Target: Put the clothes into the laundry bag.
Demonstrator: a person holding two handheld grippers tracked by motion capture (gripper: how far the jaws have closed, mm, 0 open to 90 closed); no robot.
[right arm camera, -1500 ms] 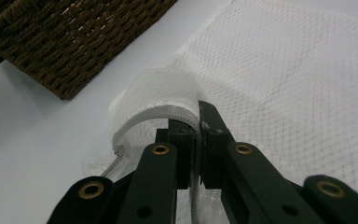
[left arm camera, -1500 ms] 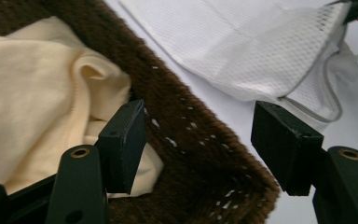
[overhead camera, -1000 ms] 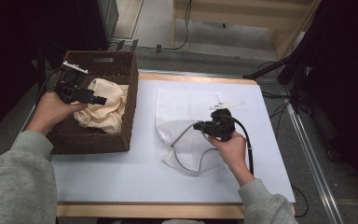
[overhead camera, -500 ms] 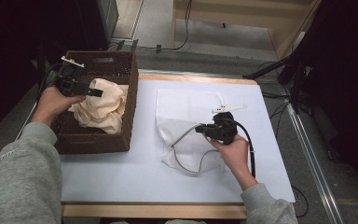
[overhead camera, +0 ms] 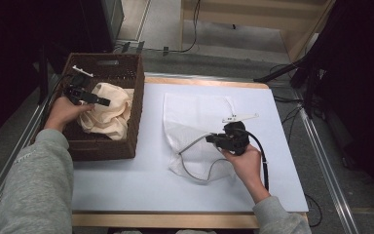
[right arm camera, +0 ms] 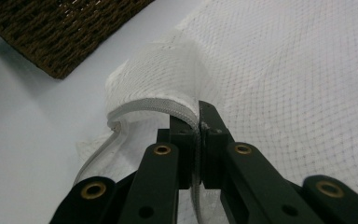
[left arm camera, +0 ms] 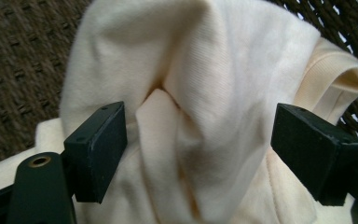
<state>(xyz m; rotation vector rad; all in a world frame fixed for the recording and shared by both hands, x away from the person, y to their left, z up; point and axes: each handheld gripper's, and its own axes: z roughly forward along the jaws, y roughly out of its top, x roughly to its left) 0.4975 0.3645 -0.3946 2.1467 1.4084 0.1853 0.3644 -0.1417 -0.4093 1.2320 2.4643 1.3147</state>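
A cream cloth [overhead camera: 108, 111] lies bunched in the brown wicker basket [overhead camera: 137, 97] at the table's left. My left gripper [overhead camera: 103, 102] hovers over it, open; in the left gripper view its jaws stand wide on either side of a raised fold of the cream cloth [left arm camera: 200, 116]. A white mesh laundry bag [overhead camera: 195, 117] lies flat in the middle of the table. My right gripper [overhead camera: 211, 140] is shut on the bag's zipper edge [right arm camera: 168, 105], which it lifts a little off the table. The mesh laundry bag [right arm camera: 298, 70] spreads beyond the jaws.
The table has a white top [overhead camera: 126, 180] with a wooden front edge. The wicker basket [right arm camera: 60, 28] sits close to the bag's opening. A small white strip [overhead camera: 241, 117] lies on the bag near my right gripper. Cables and metal rails run along the table's right side.
My left gripper has moved toward the basket's far side, above the cream cloth. The right gripper holds the bag's zipper edge in about the same place.
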